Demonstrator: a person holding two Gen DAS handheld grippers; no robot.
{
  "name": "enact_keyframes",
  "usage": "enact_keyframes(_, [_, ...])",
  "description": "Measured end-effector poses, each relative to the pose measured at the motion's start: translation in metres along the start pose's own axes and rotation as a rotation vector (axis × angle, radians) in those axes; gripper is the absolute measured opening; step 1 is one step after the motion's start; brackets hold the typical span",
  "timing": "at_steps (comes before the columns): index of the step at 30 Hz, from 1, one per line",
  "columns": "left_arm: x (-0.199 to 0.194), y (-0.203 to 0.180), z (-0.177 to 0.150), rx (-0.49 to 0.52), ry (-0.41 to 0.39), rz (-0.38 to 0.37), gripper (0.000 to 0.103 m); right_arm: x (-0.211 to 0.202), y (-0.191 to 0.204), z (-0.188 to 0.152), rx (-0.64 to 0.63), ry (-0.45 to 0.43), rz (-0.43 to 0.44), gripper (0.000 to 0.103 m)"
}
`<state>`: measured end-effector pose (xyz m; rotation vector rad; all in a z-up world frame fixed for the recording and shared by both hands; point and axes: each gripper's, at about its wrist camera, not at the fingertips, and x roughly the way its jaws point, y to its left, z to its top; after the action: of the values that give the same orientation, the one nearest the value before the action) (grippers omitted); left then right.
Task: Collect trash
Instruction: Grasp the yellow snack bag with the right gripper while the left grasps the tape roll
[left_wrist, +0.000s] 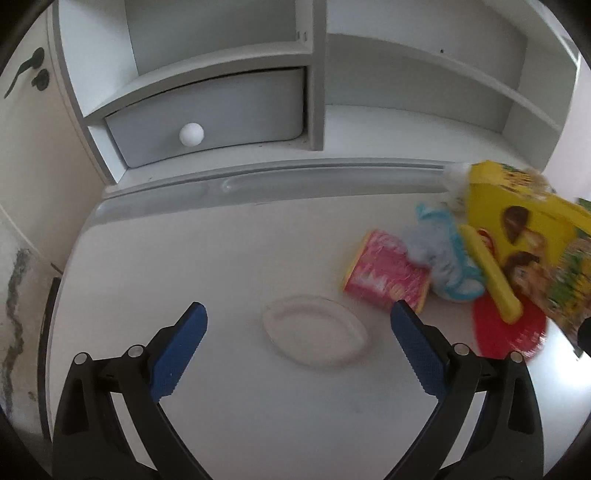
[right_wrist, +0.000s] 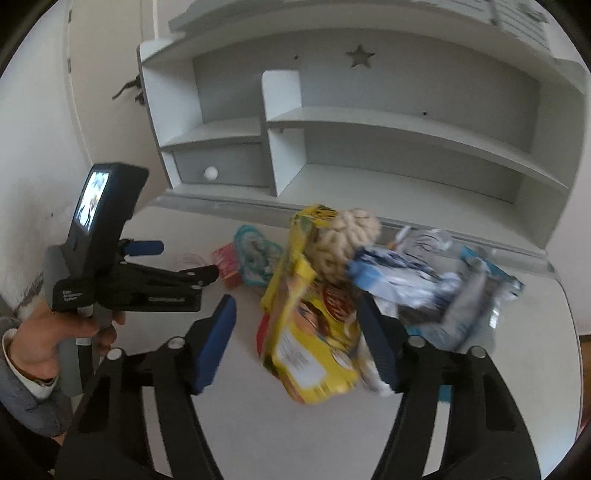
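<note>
The left tool (left_wrist: 297, 338) gapes empty over a white plate (left_wrist: 316, 336) on the bench (left_wrist: 184, 240). Right of the plate lie a pink cup (left_wrist: 386, 275) and yellow bag (left_wrist: 517, 221). The right tool (right_wrist: 299, 343), also open, has the bag between its fingers.

Both wrist views downward, sharing desk (left_wrist: 229, 236).

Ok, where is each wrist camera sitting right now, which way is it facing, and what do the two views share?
Left wrist: on the left gripper, angled down at the desk; white tray, pink cup; only its open fingers show.
Right wrist: on the right gripper, facing the shelf unit; yellow bag; left hand holding the left gripper shows.
Shared: desk, drawer knob, yellow bag, pink cup.
</note>
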<state>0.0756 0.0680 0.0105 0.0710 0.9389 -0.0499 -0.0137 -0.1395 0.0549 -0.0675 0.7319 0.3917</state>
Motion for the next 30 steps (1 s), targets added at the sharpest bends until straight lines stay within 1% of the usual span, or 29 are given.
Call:
enact_keyframes(2, [0.003, 0.007, 0.0, 0.0, 0.01, -0.001, 0.096, 0.009, 0.004, 0.006, -0.009, 0.012, 0.008, 0.058])
enact_keyframes(4, [0.007, 0.018, -0.003, -0.001, 0.024, -0.006, 0.096, 0.017, 0.005, 0.006, -0.017, 0.023, 0.014, 0.058])
enact_keyframes(6, [0.006, 0.033, -0.01, -0.009, 0.035, 0.016, 0.096, 0.025, 0.007, 0.007, -0.022, 0.032, 0.009, 0.058])
enact_keyframes(10, [-0.001, 0.052, -0.016, -0.033, 0.044, 0.02, 0.096, 0.035, 0.006, 0.007, -0.021, 0.037, 0.001, 0.058])
enact_keyframes(11, [0.0, 0.054, -0.015, -0.031, 0.044, 0.012, 0.096, 0.036, 0.006, 0.006, -0.017, 0.038, 0.002, 0.054])
enact_keyframes(12, [0.001, 0.055, -0.014, -0.031, 0.045, 0.009, 0.096, 0.038, 0.004, 0.006, -0.008, 0.045, 0.005, 0.043])
enact_keyframes(13, [0.002, 0.055, -0.012, -0.032, 0.047, 0.01, 0.096, 0.042, 0.003, 0.006, -0.002, 0.051, 0.009, 0.036])
enact_keyframes(14, [0.003, 0.053, -0.01, -0.025, 0.045, 0.005, 0.093, 0.043, 0.002, 0.006, 0.006, 0.056, 0.013, 0.027])
enact_keyframes(15, [0.004, 0.05, -0.007, -0.01, 0.032, -0.003, 0.088, 0.043, -0.002, 0.005, 0.024, 0.052, 0.024, 0.021])
enact_keyframes(16, [0.002, 0.047, -0.004, 0.001, 0.012, -0.011, 0.062, 0.041, -0.004, 0.005, 0.039, 0.046, 0.035, 0.019])
enact_keyframes(17, [0.0, 0.046, -0.002, 0.005, 0.004, -0.012, 0.043, 0.038, -0.008, 0.005, 0.062, 0.028, 0.04, 0.017])
enact_keyframes(18, [0.0, 0.046, 0.0, -0.006, 0.014, -0.038, 0.043, 0.034, -0.01, 0.005, 0.074, 0.017, 0.043, 0.014])
enact_keyframes(20, [-0.003, 0.044, 0.0, -0.015, 0.003, -0.076, 0.042, 0.026, -0.016, 0.006, 0.099, -0.011, 0.064, 0.013])
enact_keyframes(24, [-0.023, 0.039, -0.003, -0.001, -0.054, -0.061, 0.042, 0.006, -0.018, 0.011, 0.096, -0.067, 0.066, 0.012])
enact_keyframes(26, [-0.039, 0.039, -0.002, -0.001, -0.082, -0.057, 0.042, -0.005, -0.017, 0.016, 0.093, -0.101, 0.075, 0.012])
enact_keyframes(29, [-0.06, 0.04, -0.002, -0.011, -0.116, -0.056, 0.042, -0.031, -0.021, 0.029, 0.112, -0.197, 0.138, 0.012])
enact_keyframes(30, [-0.067, 0.04, -0.003, -0.016, -0.126, -0.056, 0.042, -0.036, -0.022, 0.032, 0.113, -0.218, 0.143, 0.012])
